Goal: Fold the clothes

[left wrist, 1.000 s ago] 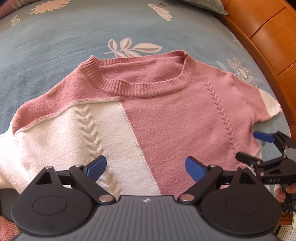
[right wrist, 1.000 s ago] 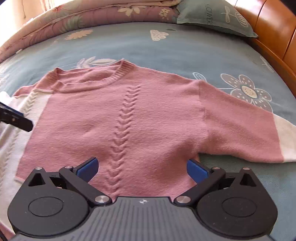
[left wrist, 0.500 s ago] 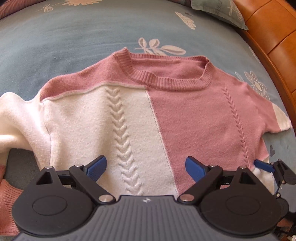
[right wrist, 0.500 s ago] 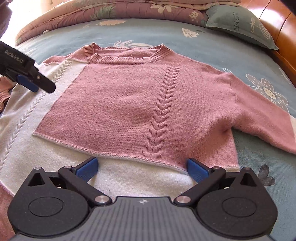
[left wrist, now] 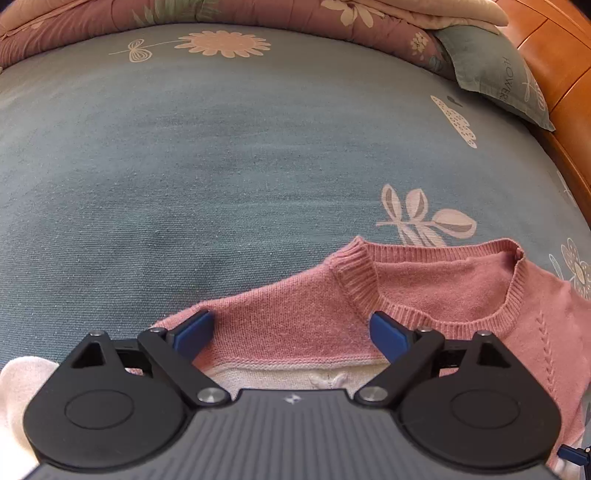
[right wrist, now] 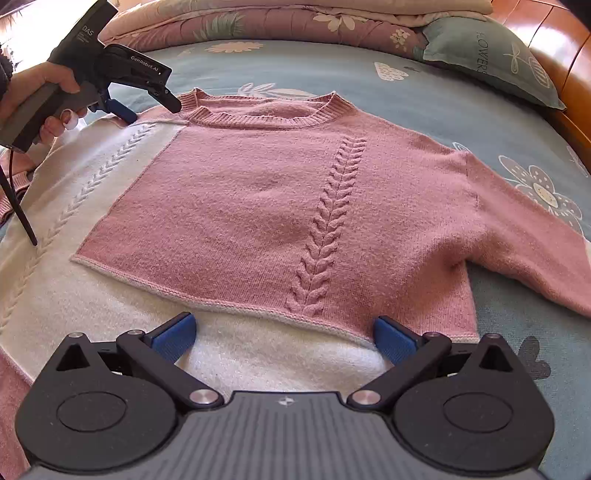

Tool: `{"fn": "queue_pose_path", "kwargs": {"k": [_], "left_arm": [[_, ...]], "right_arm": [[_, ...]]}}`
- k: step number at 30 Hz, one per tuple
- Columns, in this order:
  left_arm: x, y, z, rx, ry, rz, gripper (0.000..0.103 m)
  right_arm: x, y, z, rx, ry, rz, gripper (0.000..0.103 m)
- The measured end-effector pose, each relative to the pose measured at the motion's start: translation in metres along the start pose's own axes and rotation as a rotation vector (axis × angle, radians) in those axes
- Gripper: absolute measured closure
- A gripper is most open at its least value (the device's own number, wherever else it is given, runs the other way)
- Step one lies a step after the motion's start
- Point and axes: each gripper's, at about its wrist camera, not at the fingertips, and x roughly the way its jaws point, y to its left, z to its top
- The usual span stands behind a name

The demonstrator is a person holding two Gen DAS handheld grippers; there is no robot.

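Blue floral bedding covers the bed, with a folded quilt and a grey-green pillow along its far edge beside a wooden headboard. On the bed a pink and white sweater lies flat, front up, neckline toward the quilt, one pink sleeve stretched out to the right. The right gripper hangs over the sweater's white hem band, jaws spread wide with nothing between them. The left gripper, held by a hand, sits over the sweater's shoulder just beside the ribbed collar, also wide open; its blue pads are just over the pink knit without clamping it.
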Motion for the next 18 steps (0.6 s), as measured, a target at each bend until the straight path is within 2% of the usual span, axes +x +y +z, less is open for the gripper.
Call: {"fn": "queue_pose_path", "kwargs": {"k": [3,6,8,11,13,16,18], "left_arm": [[-0.020,-0.011,-0.003,-0.025,-0.001,-0.078,0.011],[-0.022,-0.028,-0.018,-0.018,0.058,-0.151,0.011],[-0.009,-0.032,-0.025,0.003,0.087,-0.117,0.011],[0.005,-0.028,-0.013,0.046,0.026,-0.031,0.011],[0.013,-0.023,0.002,0.047,0.014,0.015,0.011],[0.012,-0.017,0.017,-0.002,0.028,-0.009,0.012],[-0.005,-0.021,0.013,0.015,0.011,-0.034,0.012]], "right_arm": [[0.000,0.001,0.001,0.003,0.004,-0.005,0.000],[0.000,0.002,0.001,0.006,0.007,-0.010,0.000],[0.001,0.002,0.002,0.004,0.011,-0.008,0.000],[0.001,0.002,0.002,0.003,0.013,-0.007,0.000],[0.000,0.002,0.001,0.003,0.007,-0.009,0.000],[-0.001,0.003,-0.002,0.003,-0.009,-0.014,0.000],[-0.001,0.003,-0.001,0.006,-0.010,-0.016,0.000]]}}
